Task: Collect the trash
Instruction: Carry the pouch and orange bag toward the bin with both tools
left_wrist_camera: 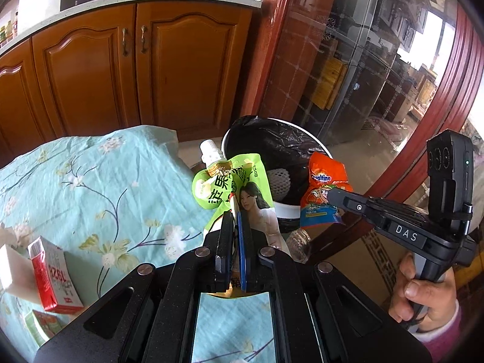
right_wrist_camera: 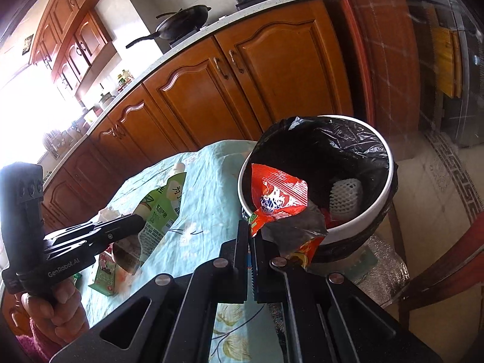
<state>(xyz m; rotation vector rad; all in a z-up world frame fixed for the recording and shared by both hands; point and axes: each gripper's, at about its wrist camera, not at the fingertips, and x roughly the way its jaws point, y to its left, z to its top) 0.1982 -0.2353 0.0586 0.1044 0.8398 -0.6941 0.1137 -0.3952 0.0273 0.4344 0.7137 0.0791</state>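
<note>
My left gripper [left_wrist_camera: 235, 216] is shut on a green drink pouch [left_wrist_camera: 233, 184] with a white cap and holds it above the table's right edge, beside the bin. It also shows in the right wrist view [right_wrist_camera: 161, 211]. My right gripper [right_wrist_camera: 251, 225] is shut on an orange Ovaltine wrapper [right_wrist_camera: 279, 199] and holds it over the near rim of the white trash bin [right_wrist_camera: 390, 181] lined with a black bag. The wrapper also shows in the left wrist view [left_wrist_camera: 325, 190], as does the bin [left_wrist_camera: 287, 208]. A white foam net [right_wrist_camera: 346, 198] lies inside the bin.
The table has a light blue floral cloth [left_wrist_camera: 99, 187]. A red and white carton [left_wrist_camera: 56, 275] stands at its near left and a green carton [right_wrist_camera: 106, 273] lies on it. Wooden cabinets [left_wrist_camera: 136, 69] stand behind. A glass door with a red frame [left_wrist_camera: 378, 69] is at the right.
</note>
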